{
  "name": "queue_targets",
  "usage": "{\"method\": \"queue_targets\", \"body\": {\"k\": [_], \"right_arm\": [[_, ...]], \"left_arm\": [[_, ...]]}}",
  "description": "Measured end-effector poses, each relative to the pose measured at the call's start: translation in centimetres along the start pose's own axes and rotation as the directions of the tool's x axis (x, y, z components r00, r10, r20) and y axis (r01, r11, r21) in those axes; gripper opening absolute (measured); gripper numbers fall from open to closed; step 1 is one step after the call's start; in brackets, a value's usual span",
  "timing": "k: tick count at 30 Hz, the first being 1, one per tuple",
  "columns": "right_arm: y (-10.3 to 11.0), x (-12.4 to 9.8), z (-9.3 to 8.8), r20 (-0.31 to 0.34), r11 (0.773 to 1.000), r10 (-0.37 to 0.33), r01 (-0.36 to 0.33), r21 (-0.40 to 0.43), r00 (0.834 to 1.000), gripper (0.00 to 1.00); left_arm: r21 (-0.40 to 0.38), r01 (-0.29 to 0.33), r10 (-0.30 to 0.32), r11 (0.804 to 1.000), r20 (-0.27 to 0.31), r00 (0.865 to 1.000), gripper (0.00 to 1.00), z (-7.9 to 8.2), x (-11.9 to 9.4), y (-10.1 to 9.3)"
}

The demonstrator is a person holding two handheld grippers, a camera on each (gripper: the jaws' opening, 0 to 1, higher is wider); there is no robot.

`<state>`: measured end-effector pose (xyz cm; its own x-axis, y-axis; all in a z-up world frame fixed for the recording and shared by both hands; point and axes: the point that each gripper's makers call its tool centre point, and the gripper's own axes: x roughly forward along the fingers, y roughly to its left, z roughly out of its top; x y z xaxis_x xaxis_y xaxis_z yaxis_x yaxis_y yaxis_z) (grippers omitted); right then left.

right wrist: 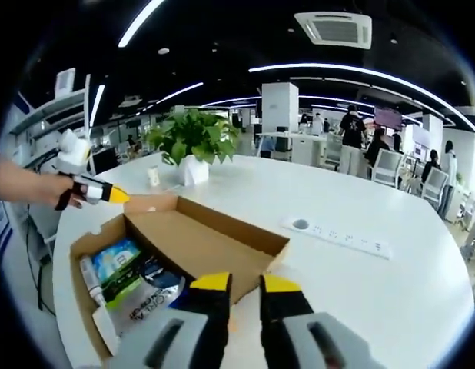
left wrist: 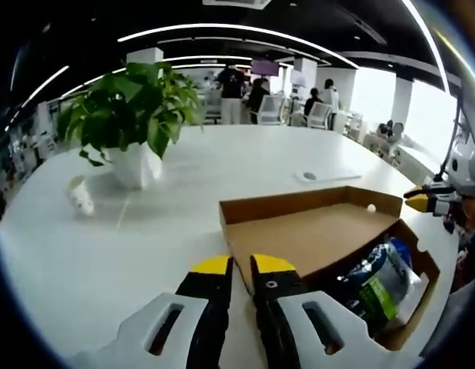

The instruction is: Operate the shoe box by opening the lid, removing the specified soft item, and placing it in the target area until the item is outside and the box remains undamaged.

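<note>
In the left gripper view, a small white object (left wrist: 81, 196) lay on the white table (left wrist: 245, 165) far to the left, and a potted plant (left wrist: 134, 123) stood just to its right. The left gripper (left wrist: 243, 265) reached forward low over the table, its yellow-tipped jaws a narrow gap apart with nothing between them, just short of the near edge of the shoe box (left wrist: 330, 254). The box sat open, its lid (left wrist: 307, 227) folded back flat toward the plant. Inside the box, at its right end, lay a soft packet (left wrist: 380, 284), wrapped in clear plastic with blue and green print, its long axis running along the box. Farther right, the right gripper (left wrist: 430, 201) hovered beside the box's far corner.

In the right gripper view, a hand (right wrist: 38, 188) held the left gripper at the left, beside the box. The packet lay among other wrapped items (right wrist: 114, 261) in the box's left half. The right gripper's jaws likewise stood slightly apart, empty. A power strip (right wrist: 341, 236) lay on the table to the right.
</note>
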<state>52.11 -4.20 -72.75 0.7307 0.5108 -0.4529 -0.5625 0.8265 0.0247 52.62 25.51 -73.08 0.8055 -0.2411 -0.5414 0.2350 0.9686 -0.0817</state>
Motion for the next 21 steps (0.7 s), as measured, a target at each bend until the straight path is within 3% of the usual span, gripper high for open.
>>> {"method": "queue_targets", "body": {"k": [10,13,15,21], "right_arm": [[2.7,-1.6,-0.8,-0.010,0.998,0.054,-0.054,0.027,0.998,0.14],[4.7,-2.0,-1.6,-0.037,0.992,0.116,-0.114,0.061,0.993,0.13],[5.9,-2.3,-1.5,-0.018,0.988,0.147,-0.146,0.050,0.989,0.11],[8.4,-2.5,-2.9,-0.072,0.981,0.188,-0.183,0.071,0.980,0.13]], "left_arm": [[0.005,0.005,-0.005,1.000,0.023,1.000,0.19,-0.2,-2.0,-0.4],[-0.005,0.016,-0.015,1.000,0.034,0.999,0.22,-0.4,-2.8,-0.8],[-0.001,0.025,-0.025,1.000,0.036,0.999,0.25,-0.8,-3.6,-1.2],[0.012,0.048,-0.049,0.999,0.060,0.997,0.33,-0.7,-5.5,-2.3]]}}
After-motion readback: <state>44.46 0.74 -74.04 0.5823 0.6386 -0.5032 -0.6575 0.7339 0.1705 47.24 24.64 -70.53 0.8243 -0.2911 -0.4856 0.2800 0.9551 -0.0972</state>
